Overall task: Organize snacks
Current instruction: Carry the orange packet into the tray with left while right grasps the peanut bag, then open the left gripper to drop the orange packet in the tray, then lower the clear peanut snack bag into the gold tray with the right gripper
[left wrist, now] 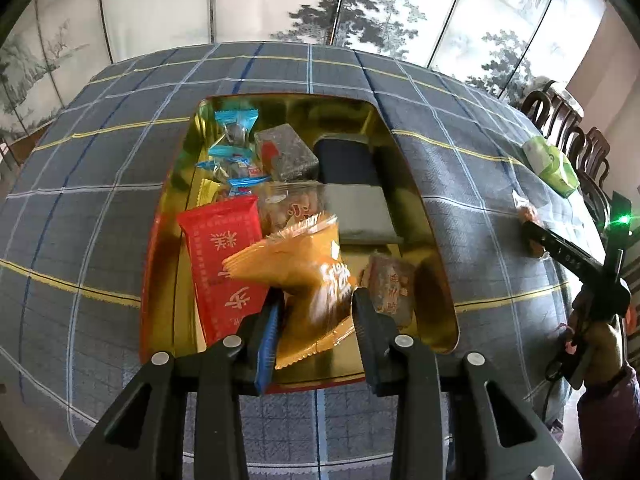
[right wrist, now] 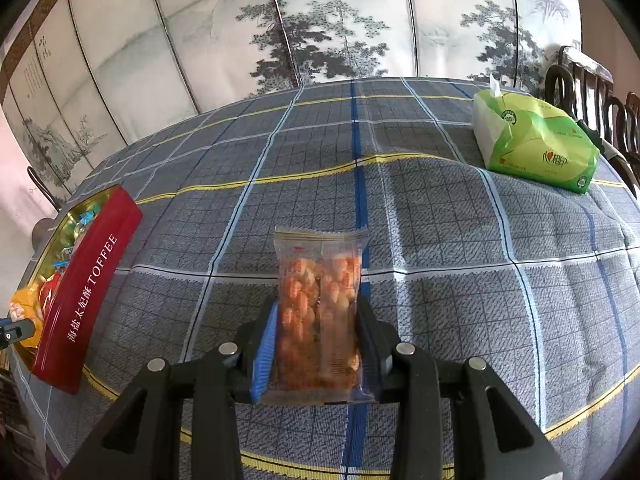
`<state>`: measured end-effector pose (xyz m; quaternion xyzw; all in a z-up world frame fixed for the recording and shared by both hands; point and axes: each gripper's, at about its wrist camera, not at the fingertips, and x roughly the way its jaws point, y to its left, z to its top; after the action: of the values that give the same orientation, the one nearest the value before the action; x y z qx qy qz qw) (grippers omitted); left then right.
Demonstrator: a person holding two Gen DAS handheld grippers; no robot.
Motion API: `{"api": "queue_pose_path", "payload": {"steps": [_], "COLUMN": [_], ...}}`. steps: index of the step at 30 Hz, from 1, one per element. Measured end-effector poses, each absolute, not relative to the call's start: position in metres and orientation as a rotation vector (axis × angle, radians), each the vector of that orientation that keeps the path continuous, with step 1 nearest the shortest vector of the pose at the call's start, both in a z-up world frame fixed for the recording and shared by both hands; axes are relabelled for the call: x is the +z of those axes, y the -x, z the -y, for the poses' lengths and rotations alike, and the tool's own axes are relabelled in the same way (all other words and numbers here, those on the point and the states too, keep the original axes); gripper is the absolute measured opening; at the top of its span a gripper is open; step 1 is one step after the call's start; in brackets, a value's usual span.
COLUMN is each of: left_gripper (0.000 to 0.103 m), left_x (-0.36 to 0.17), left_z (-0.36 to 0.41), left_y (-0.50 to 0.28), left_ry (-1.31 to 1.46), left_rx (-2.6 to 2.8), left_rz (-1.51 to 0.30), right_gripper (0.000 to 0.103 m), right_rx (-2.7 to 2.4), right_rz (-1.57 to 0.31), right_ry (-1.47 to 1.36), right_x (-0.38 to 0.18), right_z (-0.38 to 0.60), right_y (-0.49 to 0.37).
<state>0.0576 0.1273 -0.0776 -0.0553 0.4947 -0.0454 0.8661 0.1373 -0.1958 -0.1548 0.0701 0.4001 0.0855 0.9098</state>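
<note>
An orange snack packet [left wrist: 296, 264] is pinched between the fingers of my left gripper [left wrist: 318, 296], which is shut on it low over the open gold-lined tin [left wrist: 436, 280]. In the tin lie a red packet [left wrist: 224, 256], blue-wrapped candies [left wrist: 236, 132], a dark block [left wrist: 286, 152], grey packets [left wrist: 356, 208] and a brown cake [left wrist: 390, 292]. My right gripper [right wrist: 318, 308] is shut on a clear packet of orange snack [right wrist: 320, 280], which rests on the plaid tablecloth well to the right of the red-walled tin [right wrist: 80, 304].
A green tissue pack [right wrist: 536, 144] lies at the table's far right. Dark wooden chairs [right wrist: 592, 96] stand behind it. A painted folding screen [right wrist: 320, 20] runs along the back. Bare plaid cloth [right wrist: 440, 240] spreads between the tin and the tissue pack.
</note>
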Motion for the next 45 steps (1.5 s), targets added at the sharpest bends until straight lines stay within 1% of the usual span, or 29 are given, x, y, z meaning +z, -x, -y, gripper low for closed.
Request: {"api": "queue_pose_path", "payload": {"steps": [2,3,4,7,8,9,10,13,21,26,36,45], "left_gripper": [0.034,0.039,0.046,0.061,0.063,0.068,0.071,0.074,0.080,0.081,0.081,0.084], "left_x": [-0.077,-0.076,-0.075,-0.066,-0.064,-0.061,-0.059,-0.054,-0.048,-0.048,-0.047,-0.045], "left_z": [-0.127,-0.127,-0.127,-0.126,-0.125,-0.124,-0.124,-0.123,-0.127,-0.136,-0.157,-0.175], "left_y": [-0.057,-0.056,-0.056,-0.051,-0.049,-0.048,-0.048,-0.045,-0.039,-0.035,-0.024,-0.016], "left_ry": [0.110,0.104,0.098,0.069,0.054,0.040,0.029,0.004,-0.032,-0.008,0.029,0.048], "left_rx": [-0.088,-0.081,-0.073,-0.035,-0.019,-0.005,0.005,0.036,0.100,0.117,0.141,0.161], "left_rz": [-1.026,-1.018,-1.010,-0.954,-0.934,-0.920,-0.909,-0.878,-0.845,-0.841,-0.828,-0.802], "right_gripper": [0.037,0.037,0.037,0.037,0.037,0.037,0.037,0.037,0.037,0.037,0.038,0.038], "right_rx": [0.177,0.177,0.177,0.177,0.177,0.176,0.176,0.170,0.196,0.261,0.456,0.569], "right_rz": [-0.825,-0.825,-0.825,-0.825,-0.825,-0.825,-0.826,-0.825,-0.804,-0.770,-0.689,-0.680], "right_ry": [-0.146,-0.146,-0.145,-0.146,-0.146,-0.144,-0.143,-0.135,-0.103,-0.112,-0.072,0.015], "right_x": [-0.155,-0.155,-0.155,-0.155,-0.155,-0.155,-0.155,-0.155,-0.150,-0.128,-0.072,-0.059], "right_z": [0.196,0.195,0.196,0.196,0.195,0.195,0.196,0.194,0.172,0.148,0.066,-0.009], "right_y": [-0.137,-0.137,-0.137,-0.137,-0.137,-0.137,-0.137,-0.137,-0.126,-0.113,-0.086,-0.084]}}
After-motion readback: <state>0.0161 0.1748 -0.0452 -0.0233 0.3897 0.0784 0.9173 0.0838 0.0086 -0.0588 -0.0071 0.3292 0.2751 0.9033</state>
